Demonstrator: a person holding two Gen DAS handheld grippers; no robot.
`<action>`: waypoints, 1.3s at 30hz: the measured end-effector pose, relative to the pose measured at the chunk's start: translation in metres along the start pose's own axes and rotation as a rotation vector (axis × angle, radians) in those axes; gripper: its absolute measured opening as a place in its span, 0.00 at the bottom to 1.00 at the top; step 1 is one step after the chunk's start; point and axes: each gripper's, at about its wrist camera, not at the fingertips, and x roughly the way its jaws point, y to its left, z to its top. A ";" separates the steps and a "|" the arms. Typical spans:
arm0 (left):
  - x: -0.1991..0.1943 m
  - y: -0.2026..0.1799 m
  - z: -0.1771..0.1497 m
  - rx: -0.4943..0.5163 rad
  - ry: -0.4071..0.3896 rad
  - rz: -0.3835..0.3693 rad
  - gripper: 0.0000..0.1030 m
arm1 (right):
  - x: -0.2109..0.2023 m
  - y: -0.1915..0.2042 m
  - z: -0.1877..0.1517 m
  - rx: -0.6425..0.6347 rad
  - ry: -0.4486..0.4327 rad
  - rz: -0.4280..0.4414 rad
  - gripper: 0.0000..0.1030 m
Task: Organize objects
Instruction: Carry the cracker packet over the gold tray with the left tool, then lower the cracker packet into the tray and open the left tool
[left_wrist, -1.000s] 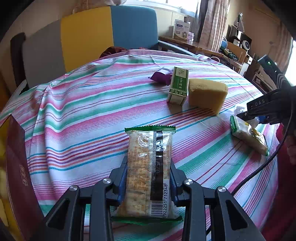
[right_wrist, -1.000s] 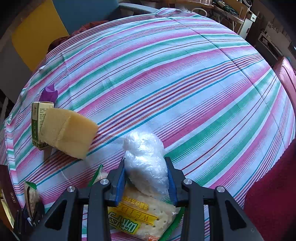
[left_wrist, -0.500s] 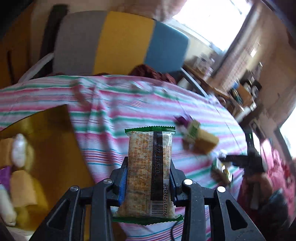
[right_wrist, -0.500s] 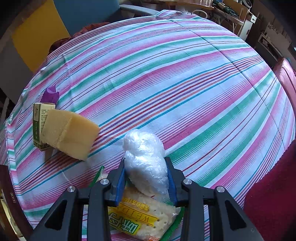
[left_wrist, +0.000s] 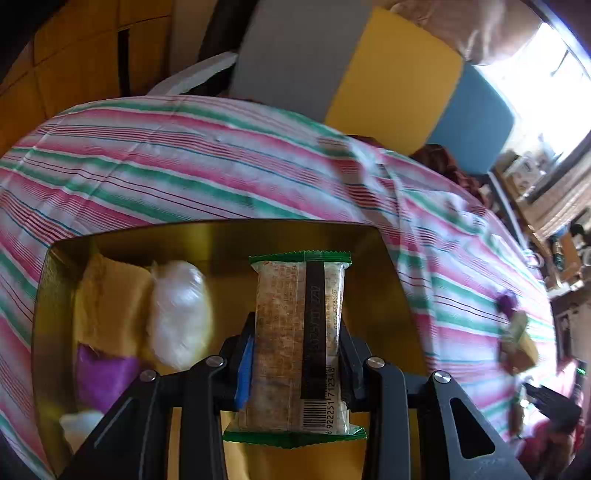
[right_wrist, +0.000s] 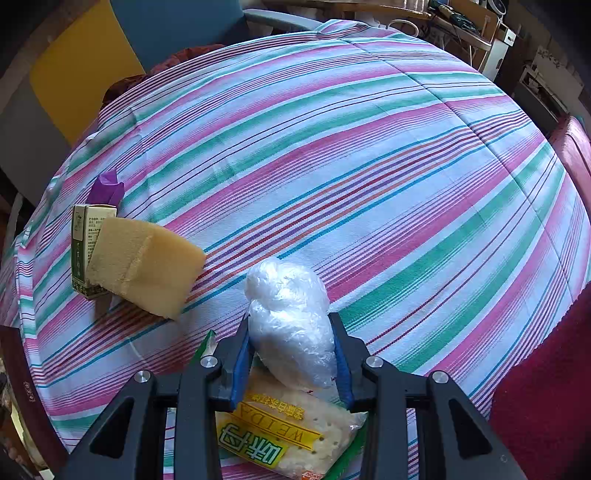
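My left gripper (left_wrist: 297, 354) is shut on a cracker packet (left_wrist: 300, 343) with green ends and holds it above a gold box (left_wrist: 229, 236). In the box lie a yellow sponge (left_wrist: 107, 302), a white plastic-wrapped bundle (left_wrist: 181, 314) and a purple wrapper (left_wrist: 101, 373). My right gripper (right_wrist: 291, 354) is shut on a white plastic-wrapped bundle (right_wrist: 291, 317), just above a second cracker packet (right_wrist: 288, 439) lying on the striped tablecloth (right_wrist: 351, 166).
A yellow sponge block (right_wrist: 144, 266) leans on a green carton (right_wrist: 86, 243) with a purple wrapper (right_wrist: 107, 186) behind it, left of my right gripper. A grey, yellow and blue chair (left_wrist: 369, 74) stands behind the table. The table edge and red fabric (right_wrist: 546, 387) are at right.
My left gripper has swung left with the cracker packet, from over the tablecloth to above the gold box. My right gripper has stayed still, holding the plastic bundle.
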 end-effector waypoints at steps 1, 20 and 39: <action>0.004 0.003 0.003 -0.005 0.004 0.012 0.36 | 0.000 -0.002 0.000 0.000 0.000 0.000 0.37; 0.022 0.020 0.007 -0.027 0.022 0.086 0.39 | 0.001 -0.015 0.009 -0.001 0.001 0.002 0.37; -0.089 0.000 -0.033 0.133 -0.269 0.163 0.53 | -0.008 -0.051 0.020 0.020 -0.021 0.010 0.36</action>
